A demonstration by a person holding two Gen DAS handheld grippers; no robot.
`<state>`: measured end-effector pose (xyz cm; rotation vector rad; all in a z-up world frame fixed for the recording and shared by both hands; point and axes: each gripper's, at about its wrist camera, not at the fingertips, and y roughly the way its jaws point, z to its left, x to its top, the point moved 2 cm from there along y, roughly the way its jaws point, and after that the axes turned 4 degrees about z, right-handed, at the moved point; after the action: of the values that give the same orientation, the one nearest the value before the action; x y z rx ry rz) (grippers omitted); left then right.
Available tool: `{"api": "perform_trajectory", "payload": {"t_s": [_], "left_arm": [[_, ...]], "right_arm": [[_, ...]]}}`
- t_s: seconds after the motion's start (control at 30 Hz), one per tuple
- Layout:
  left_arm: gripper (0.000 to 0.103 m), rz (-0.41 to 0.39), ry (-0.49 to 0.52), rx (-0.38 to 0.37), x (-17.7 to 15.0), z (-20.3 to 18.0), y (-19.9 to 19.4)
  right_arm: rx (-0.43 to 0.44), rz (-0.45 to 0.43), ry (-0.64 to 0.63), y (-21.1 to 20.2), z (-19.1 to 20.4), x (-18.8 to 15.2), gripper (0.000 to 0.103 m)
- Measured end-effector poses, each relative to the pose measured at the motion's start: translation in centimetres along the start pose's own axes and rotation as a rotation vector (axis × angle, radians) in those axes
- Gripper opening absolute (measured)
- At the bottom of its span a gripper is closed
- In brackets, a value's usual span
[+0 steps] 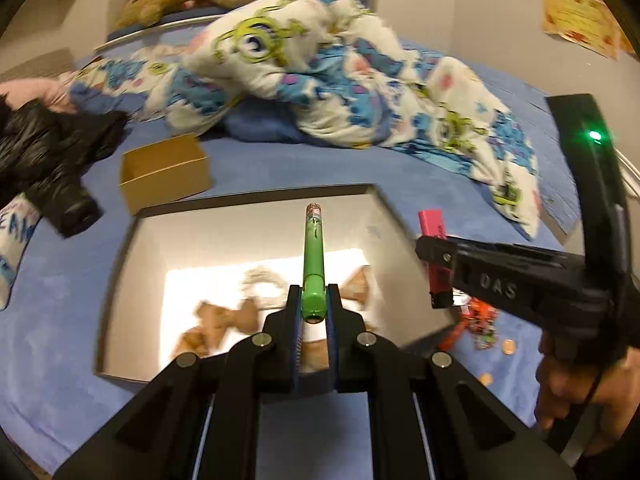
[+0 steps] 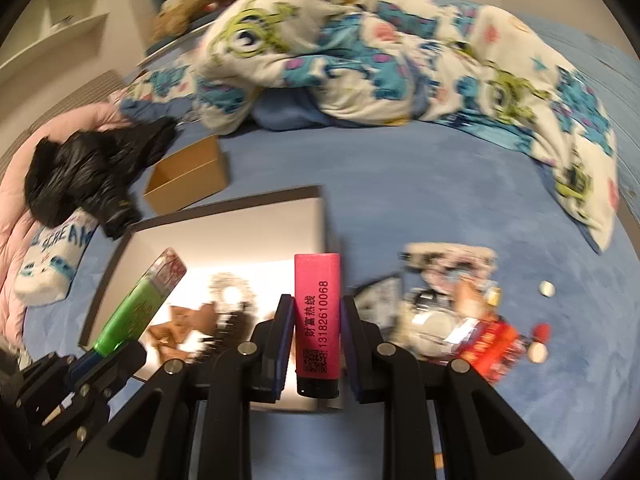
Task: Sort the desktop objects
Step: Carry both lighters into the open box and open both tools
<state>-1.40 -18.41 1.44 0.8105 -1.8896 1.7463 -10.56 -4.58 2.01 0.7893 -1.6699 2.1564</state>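
Green lighter (image 1: 313, 264) clamped in left tool (image 1: 313, 300), pink lighter (image 2: 317, 320) in right tool (image 2: 316, 344).

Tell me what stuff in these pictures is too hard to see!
- Brown shapes inside the white box, left wrist view: blurred, partly behind the left gripper and its green lighter.
- Pile of small items on the blue bedspread, right wrist view: motion blur hides what each is.
- Pink lighter bottom in the right gripper: hidden behind the jaws.
- Inside of the cardboard box: its wall blocks it.
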Motion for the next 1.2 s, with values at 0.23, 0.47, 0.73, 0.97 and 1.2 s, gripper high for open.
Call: {"api": "perform_trajectory", "payload": {"t_s": [0.23,0.47,0.73,0.97,1.2], "left_arm": [[0.011,0.019,-0.052,0.039,-0.1,4.5,0.8],[0.011,0.036,-0.058,0.019,-1.0,5.1,2.8],[0.015,0.046,-0.054,0.002,-2.2,4.5,4.5],[0.068,0.024,-0.054,0.012,-3.0,4.1,4.3],[0.080,0.014,-0.024,0.023,-2.7,2.8,3.7]], "right_arm": [[0.045,0.025,-0.087,1.9,6.5,0.0,0.023],[0.032,0.058,-0.096,3.8,7.0,-0.6,0.023],[0.028,0.071,-0.076,5.3,6.1,-1.1,0.028],[0.032,0.065,-0.082,5.4,6.0,-1.2,0.073],[0.040,0.039,-0.079,4.2,6.1,-0.7,0.077]]}}
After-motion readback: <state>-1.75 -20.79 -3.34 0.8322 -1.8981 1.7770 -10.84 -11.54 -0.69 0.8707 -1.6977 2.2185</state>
